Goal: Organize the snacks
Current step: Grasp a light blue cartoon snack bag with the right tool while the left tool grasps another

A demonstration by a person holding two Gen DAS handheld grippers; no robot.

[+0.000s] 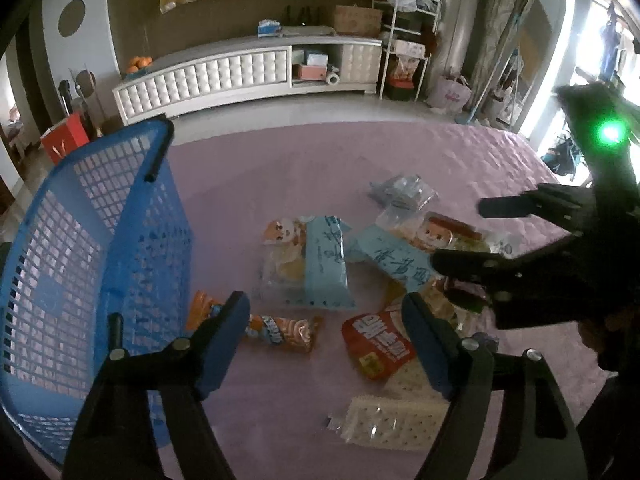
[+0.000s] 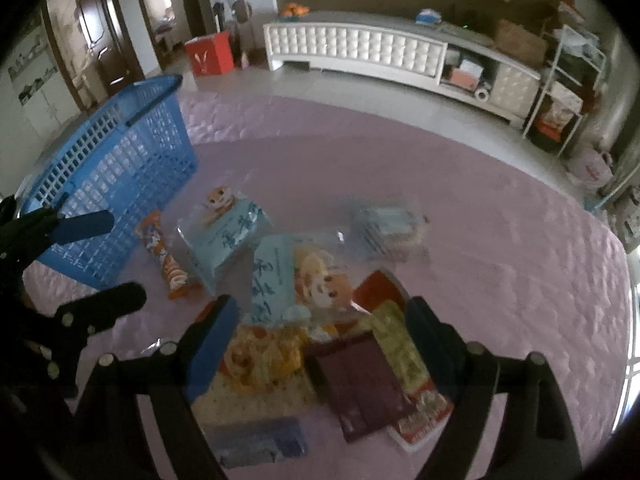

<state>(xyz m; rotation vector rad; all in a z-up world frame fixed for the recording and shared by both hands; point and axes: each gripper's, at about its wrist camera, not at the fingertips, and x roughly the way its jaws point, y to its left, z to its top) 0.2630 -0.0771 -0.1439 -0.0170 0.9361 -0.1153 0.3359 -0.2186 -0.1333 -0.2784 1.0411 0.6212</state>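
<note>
Several snack packs lie on a pink quilted cover (image 1: 304,168). In the left wrist view I see an orange snack tube (image 1: 276,330), a light blue pack (image 1: 316,264), a red pack (image 1: 378,344) and a cracker pack (image 1: 396,420). My left gripper (image 1: 328,340) is open and empty above them. A blue basket (image 1: 80,240) stands at the left. My right gripper (image 2: 320,340) is open over a dark purple pack (image 2: 360,384) and a yellow-green pack (image 2: 400,344); it also shows at the right of the left wrist view (image 1: 460,236).
The blue basket (image 2: 116,172) shows at the left of the right wrist view, the other gripper (image 2: 108,256) in front of it. A clear pack (image 2: 388,228) lies farther back. A white TV cabinet (image 1: 248,76), a shelf rack (image 1: 408,44) and a red box (image 2: 208,58) stand beyond the cover.
</note>
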